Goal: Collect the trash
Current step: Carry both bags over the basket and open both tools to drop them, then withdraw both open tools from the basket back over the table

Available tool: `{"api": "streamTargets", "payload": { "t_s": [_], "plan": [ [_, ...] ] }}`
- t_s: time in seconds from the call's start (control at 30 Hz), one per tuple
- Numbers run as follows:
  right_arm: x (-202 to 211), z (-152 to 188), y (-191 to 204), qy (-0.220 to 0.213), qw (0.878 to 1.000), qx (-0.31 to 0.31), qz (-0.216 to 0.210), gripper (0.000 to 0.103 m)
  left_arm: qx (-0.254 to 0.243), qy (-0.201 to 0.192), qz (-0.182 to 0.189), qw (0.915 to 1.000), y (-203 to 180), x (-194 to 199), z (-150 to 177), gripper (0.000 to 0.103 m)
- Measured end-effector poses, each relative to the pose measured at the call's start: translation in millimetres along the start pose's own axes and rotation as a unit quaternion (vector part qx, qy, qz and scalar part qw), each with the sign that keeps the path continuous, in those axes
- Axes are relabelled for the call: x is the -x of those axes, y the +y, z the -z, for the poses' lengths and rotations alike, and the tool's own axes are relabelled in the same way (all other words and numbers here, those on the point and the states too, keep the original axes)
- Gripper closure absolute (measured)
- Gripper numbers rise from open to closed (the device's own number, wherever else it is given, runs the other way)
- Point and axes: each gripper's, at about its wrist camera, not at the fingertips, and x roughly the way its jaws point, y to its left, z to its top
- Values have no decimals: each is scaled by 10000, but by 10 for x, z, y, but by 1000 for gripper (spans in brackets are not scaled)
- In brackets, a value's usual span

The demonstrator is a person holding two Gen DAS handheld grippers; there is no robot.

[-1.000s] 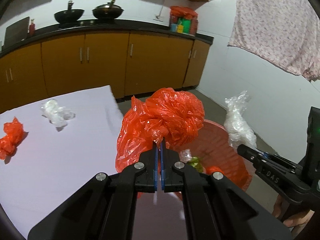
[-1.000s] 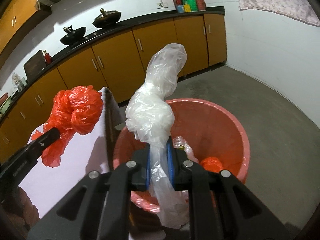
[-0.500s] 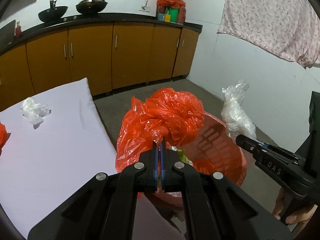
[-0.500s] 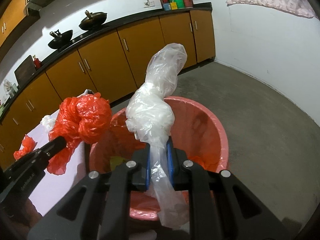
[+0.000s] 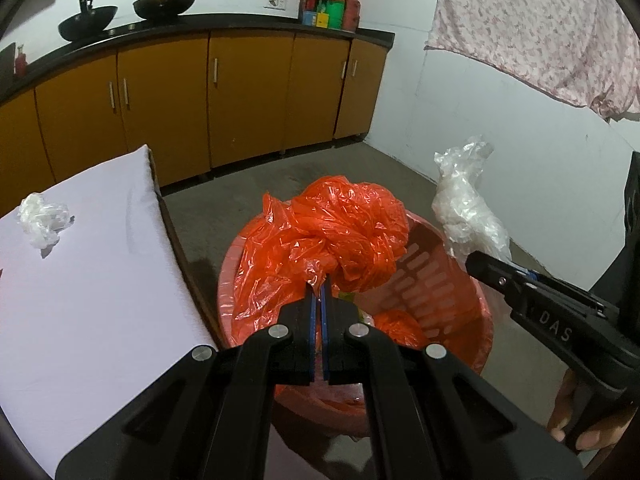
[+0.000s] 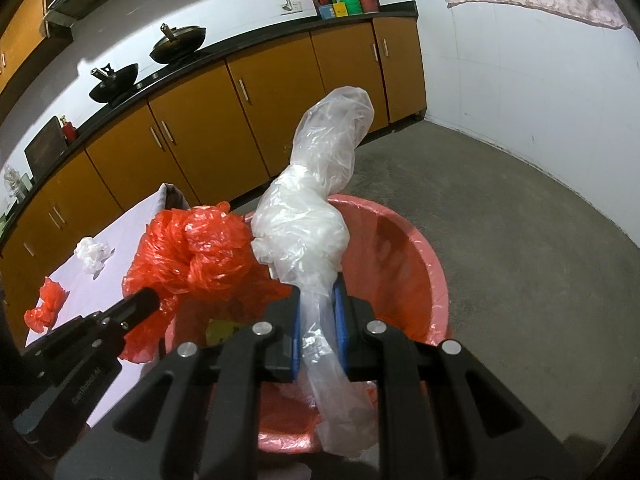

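Observation:
My left gripper (image 5: 319, 292) is shut on a crumpled red plastic bag (image 5: 332, 240) and holds it over the red trash basket (image 5: 448, 280). My right gripper (image 6: 318, 304) is shut on a clear plastic bag (image 6: 316, 208) and holds it above the same basket (image 6: 408, 248). The red bag (image 6: 196, 252) shows in the right wrist view, beside the clear one. The clear bag (image 5: 464, 204) shows at the right of the left wrist view. Trash lies inside the basket.
A white table (image 5: 92, 280) stands left of the basket, with a clear plastic wad (image 5: 42, 220) and a small red plastic piece (image 6: 46, 304) on it. Orange cabinets (image 5: 240, 96) with woks on top line the far wall. The floor is bare concrete (image 6: 520, 240).
Both grippers have moved from beside the table to over the basket, each still holding its bag. The table has slid to the left in view.

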Motion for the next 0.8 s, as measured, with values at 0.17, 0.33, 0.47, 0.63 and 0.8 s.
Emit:
{"api": "streamTargets", "payload": {
  "t_s": [0.17, 0.33, 0.47, 0.63, 0.8],
  "plan": [
    [-35, -9, -44, 10, 10000, -53, -37, 84, -91, 182, 112, 9997, -50, -99, -10, 101],
    [-39, 11, -75, -21, 10000, -46, -33, 64, 13, 369, 176, 9992, 10, -175, 33, 95],
    [-34, 30, -123, -26, 10000, -80, -9, 60, 149, 357, 157, 9991, 85, -159, 67, 70],
    [-15, 37, -176, -44, 9999, -134, 37, 58, 201, 235, 112, 9995, 119, -94, 65, 60],
    [9, 34, -124, -64, 9999, -85, 26, 57, 336, 150, 1, 9993, 218, -37, 70, 49]
  ]
}}
